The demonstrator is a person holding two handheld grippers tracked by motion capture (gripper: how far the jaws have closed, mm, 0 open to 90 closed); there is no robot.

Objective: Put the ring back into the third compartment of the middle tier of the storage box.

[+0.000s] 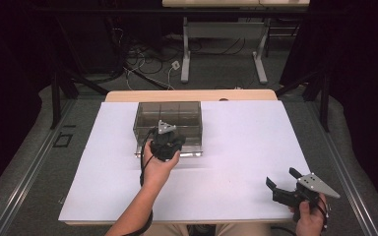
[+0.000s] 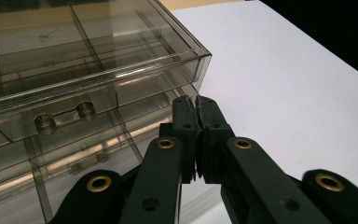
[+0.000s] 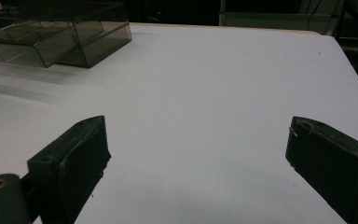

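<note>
A white tabletop [image 1: 246,147] carries a smoky clear plastic box [image 1: 170,115] with drawers, set toward its far middle. The box runs long across the tabletop, and its lower drawer [image 2: 74,149] stands pulled partly out toward the person. The left gripper [image 2: 196,103] is by far the nearer one: its jaws are pressed together on nothing, tips just at the drawer's front right corner, whether touching cannot be told. The drawer's handle [image 2: 65,116] lies to the left of those jaws. The right gripper [image 1: 281,180] hovers well apart near the tabletop's front right corner, jaws wide and empty.
</note>
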